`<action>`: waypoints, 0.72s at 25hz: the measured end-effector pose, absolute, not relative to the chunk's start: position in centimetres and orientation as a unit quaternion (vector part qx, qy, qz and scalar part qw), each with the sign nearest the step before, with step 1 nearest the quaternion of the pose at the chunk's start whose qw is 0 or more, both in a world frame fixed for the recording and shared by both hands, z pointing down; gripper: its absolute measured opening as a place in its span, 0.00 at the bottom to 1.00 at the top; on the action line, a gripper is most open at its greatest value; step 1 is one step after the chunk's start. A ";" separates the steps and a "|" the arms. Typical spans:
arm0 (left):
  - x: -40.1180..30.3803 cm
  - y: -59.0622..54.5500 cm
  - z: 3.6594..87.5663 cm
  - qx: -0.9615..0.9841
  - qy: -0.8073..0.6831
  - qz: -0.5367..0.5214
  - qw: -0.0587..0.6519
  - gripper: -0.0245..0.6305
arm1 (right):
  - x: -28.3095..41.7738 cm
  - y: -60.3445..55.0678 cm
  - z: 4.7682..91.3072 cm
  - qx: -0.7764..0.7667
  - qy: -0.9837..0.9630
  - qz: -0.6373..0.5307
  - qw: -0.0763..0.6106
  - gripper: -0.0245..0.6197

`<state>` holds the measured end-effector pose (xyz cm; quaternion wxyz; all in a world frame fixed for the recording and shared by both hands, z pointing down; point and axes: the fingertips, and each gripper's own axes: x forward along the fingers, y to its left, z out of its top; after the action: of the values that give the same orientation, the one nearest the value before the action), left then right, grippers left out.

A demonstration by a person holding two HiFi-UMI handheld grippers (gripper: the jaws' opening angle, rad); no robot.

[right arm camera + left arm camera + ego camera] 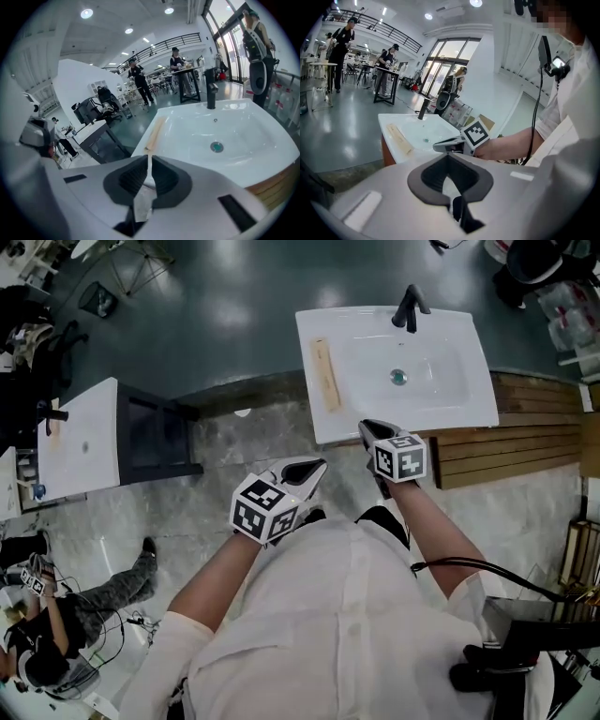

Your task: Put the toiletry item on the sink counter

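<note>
Two grippers closed and empty; toiletry item (324,374) lying on sink counter (469,407)

1. Toiletry item. It is a long, flat, tan piece. It lies on the left rim of the white sink counter, lengthwise along the basin edge and outside the bowl. Neither gripper touches it. The right gripper view shows it (153,133) just beyond that gripper's jaw tips, on the near-left rim.

2. Left gripper (314,468). It is held in front of the person's white shirt, short of the counter's front edge and to its lower left. Its tips point up and right toward the counter corner. In the left gripper view (447,159) the two jaws meet at the tips with nothing between them.

3. Right gripper (367,427). Its tips sit at the front edge of the counter, right of the toiletry item and apart from it. In the right gripper view (149,161) the jaws are pressed together along a thin seam and carry nothing.

4. Surroundings. A black faucet (409,307) stands at the back of the basin, and the drain (398,377) sits in the bowl. A wooden slatted platform (525,439) lies to the right of the counter. A second white sink unit (80,442) stands well apart on the left
</note>
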<state>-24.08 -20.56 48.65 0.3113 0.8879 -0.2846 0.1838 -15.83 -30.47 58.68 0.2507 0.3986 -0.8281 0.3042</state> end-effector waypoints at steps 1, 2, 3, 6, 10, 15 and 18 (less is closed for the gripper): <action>-23.8 -20.3 48.6 0.887 -0.290 0.186 0.309 0.04 | -15.4 -29.5 58.4 0.389 -0.831 0.305 0.254 0.07; -23.4 -20.0 48.5 0.885 -0.296 0.188 0.305 0.04 | -14.9 -28.5 58.1 0.379 -0.835 0.307 0.256 0.06; -23.0 -19.7 48.4 0.884 -0.303 0.190 0.302 0.04 | -14.3 -27.5 57.9 0.367 -0.839 0.309 0.258 0.05; -20.7 -18.4 48.8 0.875 -0.326 0.194 0.299 0.04 | -11.2 -24.2 57.2 0.337 -0.850 0.304 0.269 0.05; -15.9 -16.1 48.1 0.871 -0.346 0.177 0.300 0.04 | -5.5 -19.6 56.3 0.308 -0.859 0.305 0.271 0.05; -9.5 -12.7 47.2 0.867 -0.362 0.156 0.306 0.04 | 2.0 -15.5 55.1 0.286 -0.870 0.298 0.269 0.05; -6.2 -10.3 47.3 0.864 -0.373 0.161 0.299 0.04 | 5.4 -13.3 54.4 0.270 -0.880 0.285 0.269 0.05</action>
<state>-6.17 -10.28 47.30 0.2988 0.8636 -0.3728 0.1612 5.42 -13.29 54.39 0.2690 0.2705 -0.8795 0.2845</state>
